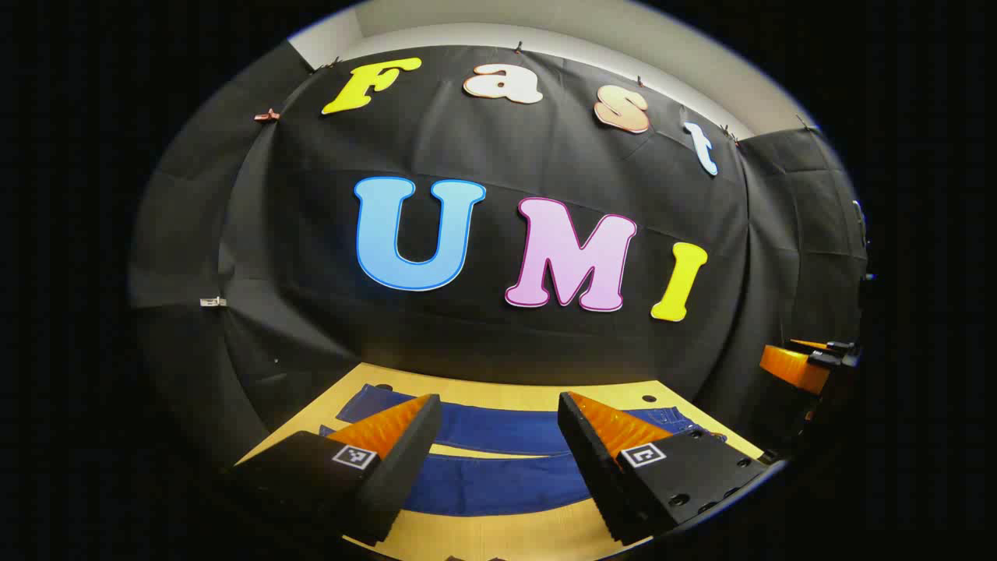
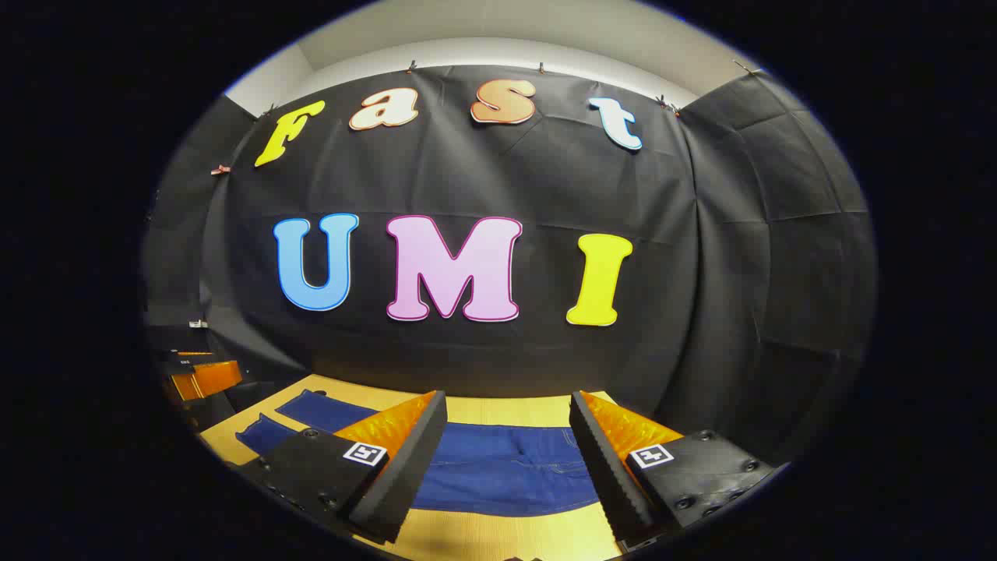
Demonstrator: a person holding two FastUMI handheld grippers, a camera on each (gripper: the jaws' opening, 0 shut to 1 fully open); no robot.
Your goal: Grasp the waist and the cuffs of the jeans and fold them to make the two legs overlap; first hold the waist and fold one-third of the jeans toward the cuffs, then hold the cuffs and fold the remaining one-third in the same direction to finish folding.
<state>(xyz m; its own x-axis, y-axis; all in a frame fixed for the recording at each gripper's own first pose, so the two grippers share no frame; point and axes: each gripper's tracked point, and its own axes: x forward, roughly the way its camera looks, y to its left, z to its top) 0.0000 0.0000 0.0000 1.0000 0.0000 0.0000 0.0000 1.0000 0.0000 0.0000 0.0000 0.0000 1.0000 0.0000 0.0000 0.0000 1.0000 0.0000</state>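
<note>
Dark blue jeans lie spread flat on a light wooden table, the two legs side by side with a strip of table between them. My left gripper hovers above the legs, open, nothing between its fingers. In the right gripper view the jeans show their waist end with the seat seams, and the cuffs reach toward the left. Open and empty, my right gripper hangs above the waist part. The other gripper appears at the right edge of the left gripper view and at the left edge of the right gripper view.
The black cloth wall stands close behind the table's far edge. A bare strip of table lies in front of the jeans. A small dark hole marks the tabletop near the far right.
</note>
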